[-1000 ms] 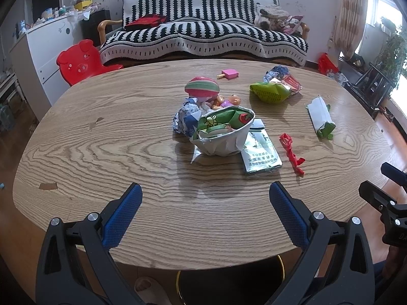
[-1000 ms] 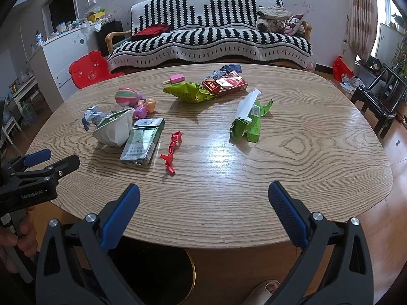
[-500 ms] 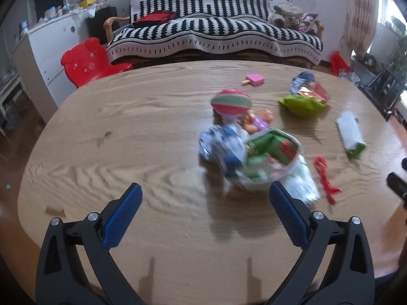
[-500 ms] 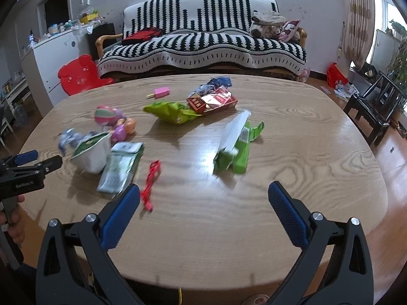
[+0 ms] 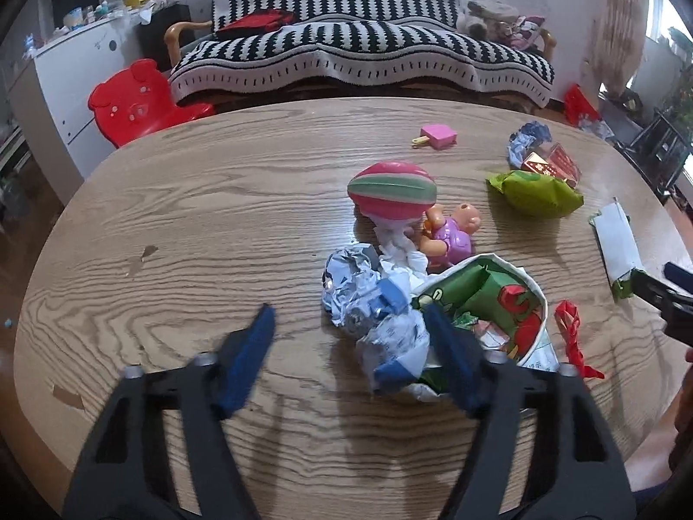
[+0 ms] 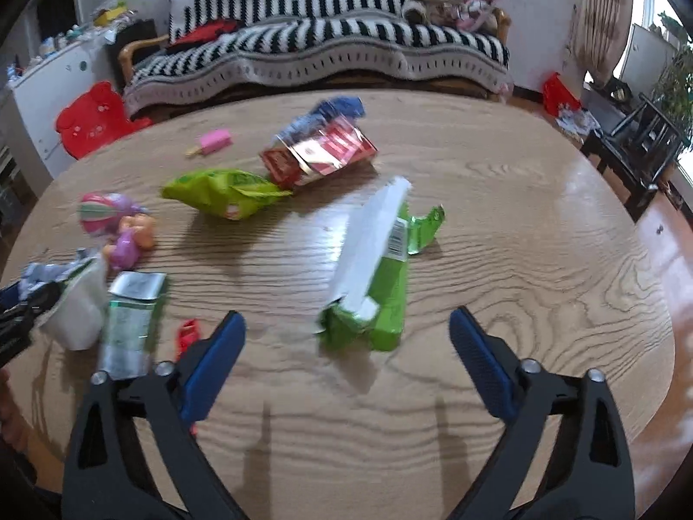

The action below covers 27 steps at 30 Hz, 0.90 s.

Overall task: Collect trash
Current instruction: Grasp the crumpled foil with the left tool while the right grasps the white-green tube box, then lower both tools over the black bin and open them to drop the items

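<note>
- Here, the left gripper (image 5: 348, 325) is hanging over the tabletop (image 5: 195, 216), its fingers about half open and having just been closing; the crumpled blue-and-white wrapper (image 5: 372, 307) is lying partly between them at about 1 o'clock, and no pad is visibly pressing on it.
- Just beside that wrapper, at 3 o'clock, the white paper bag (image 5: 489, 316) stuffed with green and red packaging is sitting; a red ribbon scrap (image 5: 571, 338) is lying further toward 3 o'clock.
- The right gripper (image 6: 346, 333) is standing nearly full wide, its fingers having just begun narrowing and holding nothing; the green-and-white wrapper (image 6: 377, 281) is lying at 12 o'clock, just ahead of the tips.
- Beyond, at 11 o'clock, the lime snack bag (image 6: 221, 193) and the red foil packet (image 6: 320, 156) are waiting untouched.
- Step in hand, as judged: both grippers are approaching their first pieces of trash.
- Next move, as judged: each gripper needs lowering until its fingers are straddling its wrapper, then closing firmly, since the crumpled material looks likely to slip.
</note>
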Each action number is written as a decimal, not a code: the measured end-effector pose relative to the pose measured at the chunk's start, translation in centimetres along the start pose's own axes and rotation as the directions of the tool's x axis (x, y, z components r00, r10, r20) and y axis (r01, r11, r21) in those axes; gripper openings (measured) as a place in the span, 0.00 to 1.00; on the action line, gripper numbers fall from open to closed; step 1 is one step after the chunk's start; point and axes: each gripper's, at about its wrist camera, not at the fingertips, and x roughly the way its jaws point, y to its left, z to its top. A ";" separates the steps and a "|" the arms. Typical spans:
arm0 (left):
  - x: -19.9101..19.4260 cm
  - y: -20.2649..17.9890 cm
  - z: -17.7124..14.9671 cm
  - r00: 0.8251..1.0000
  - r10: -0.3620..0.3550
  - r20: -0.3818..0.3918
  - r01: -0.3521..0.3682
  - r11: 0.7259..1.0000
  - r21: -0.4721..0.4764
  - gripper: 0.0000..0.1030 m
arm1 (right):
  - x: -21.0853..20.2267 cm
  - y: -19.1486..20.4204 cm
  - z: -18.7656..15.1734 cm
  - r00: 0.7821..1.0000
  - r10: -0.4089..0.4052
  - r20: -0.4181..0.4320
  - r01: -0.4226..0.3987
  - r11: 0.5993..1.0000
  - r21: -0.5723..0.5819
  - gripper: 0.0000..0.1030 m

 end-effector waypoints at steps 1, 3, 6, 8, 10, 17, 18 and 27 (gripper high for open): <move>0.0 0.0 0.0 1.000 -0.008 -0.004 0.008 1.000 0.003 0.48 | 0.6 -0.4 0.1 1.000 0.007 -0.014 -0.007 1.000 0.007 0.78; 0.0 0.3 -0.1 1.000 -0.029 -0.005 0.029 1.000 0.001 0.28 | 2.0 -0.9 0.2 0.999 0.030 -0.045 -0.029 0.999 0.032 0.69; -0.4 1.1 -0.1 0.998 -0.061 0.005 0.061 0.998 -0.033 0.24 | 3.1 -1.4 0.1 0.994 0.080 -0.072 -0.075 0.995 0.061 0.43; -1.2 1.2 0.0 0.998 -0.055 0.030 0.056 0.998 -0.022 0.23 | 2.7 -1.4 0.1 0.994 0.096 -0.059 -0.092 0.994 0.063 0.27; -2.0 1.3 0.1 0.997 -0.048 0.058 0.049 0.999 -0.010 0.23 | 1.8 -1.1 0.1 0.993 0.114 -0.033 -0.112 0.992 0.055 0.25; -5.6 2.5 -0.8 0.991 -0.065 0.114 0.066 0.998 0.000 0.23 | -2.9 0.1 -1.2 0.984 0.167 0.059 -0.167 0.986 -0.001 0.23; -6.2 2.6 -1.3 0.991 -0.067 0.117 0.067 0.998 0.003 0.23 | -3.9 0.3 -1.7 0.981 0.183 0.068 -0.183 0.983 -0.012 0.24; -13.1 -0.3 -11.7 0.993 -0.116 0.036 0.112 0.987 0.113 0.23 | -13.7 4.6 -11.8 0.927 0.374 -0.005 -0.369 0.913 -0.174 0.24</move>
